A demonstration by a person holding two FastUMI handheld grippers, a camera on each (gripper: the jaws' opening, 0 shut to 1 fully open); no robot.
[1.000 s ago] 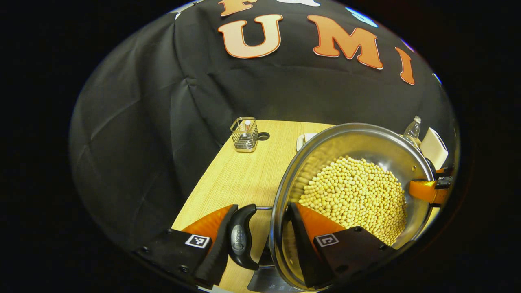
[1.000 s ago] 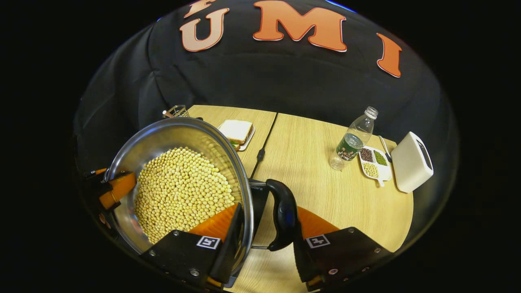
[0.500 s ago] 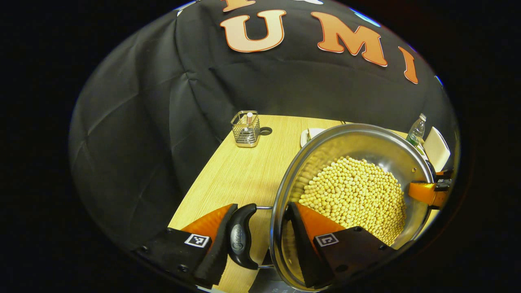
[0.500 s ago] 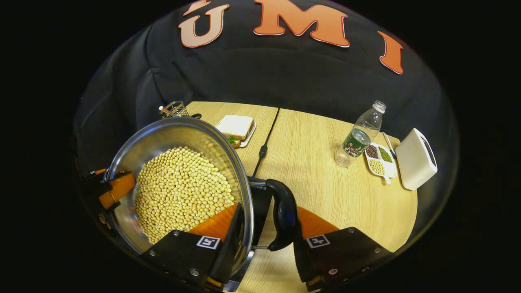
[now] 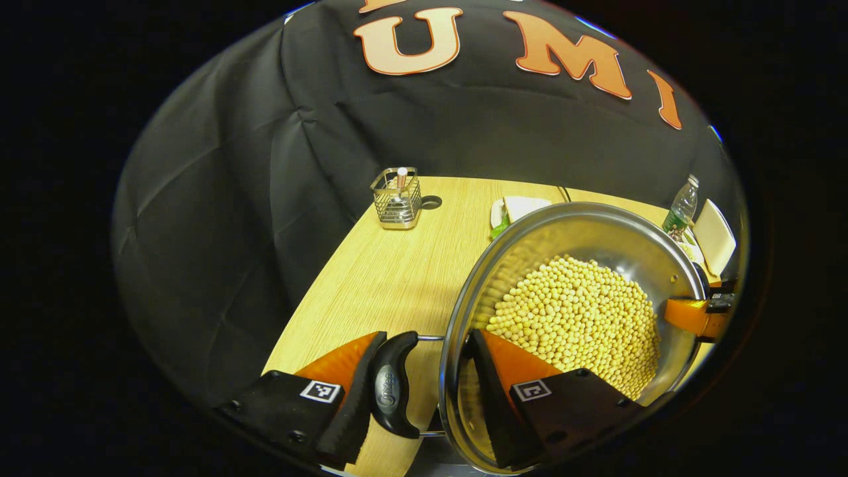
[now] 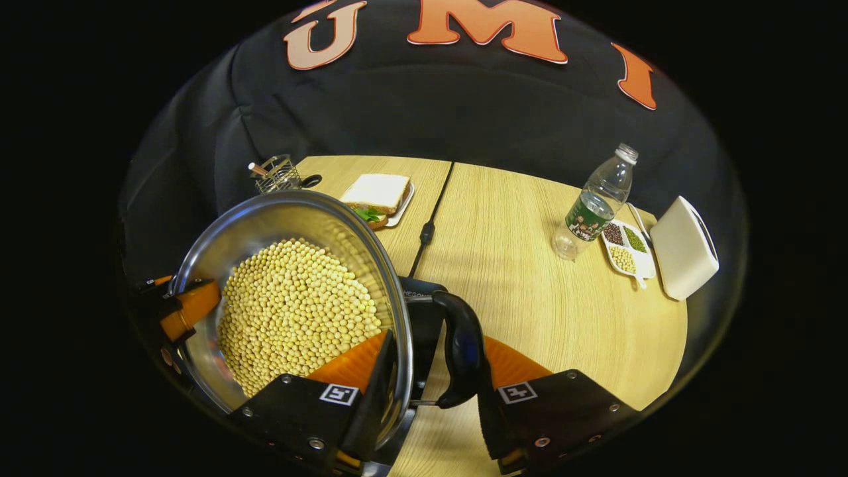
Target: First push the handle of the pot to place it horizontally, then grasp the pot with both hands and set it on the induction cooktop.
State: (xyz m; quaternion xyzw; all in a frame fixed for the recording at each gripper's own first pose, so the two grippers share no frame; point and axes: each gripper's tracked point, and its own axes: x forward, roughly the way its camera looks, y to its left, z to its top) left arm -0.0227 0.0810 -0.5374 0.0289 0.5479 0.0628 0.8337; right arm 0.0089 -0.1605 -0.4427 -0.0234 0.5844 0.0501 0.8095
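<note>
Over the near edge of the tabletop (image 6: pixel 530 265), the pot (image 6: pixel 291 311) of beans was carried between both grippers, its rim tilted in both views. The second step appeared to be in hand: both handles lay horizontal and the pot was gripped at each side. The cooktop (image 6: pixel 417 311), a dark slab, showed just under the pot's right side. I judged the next move to call for an even, level lowering by both hands so that no beans spill.

The left gripper (image 5: pixel 424 384) straddled the pot's wall and the left handle (image 5: pixel 391 384), one finger inside the pot, one outside the handle, clamped on both. The right gripper (image 6: pixel 430 377) did likewise on the right handle (image 6: pixel 460 351).
</note>
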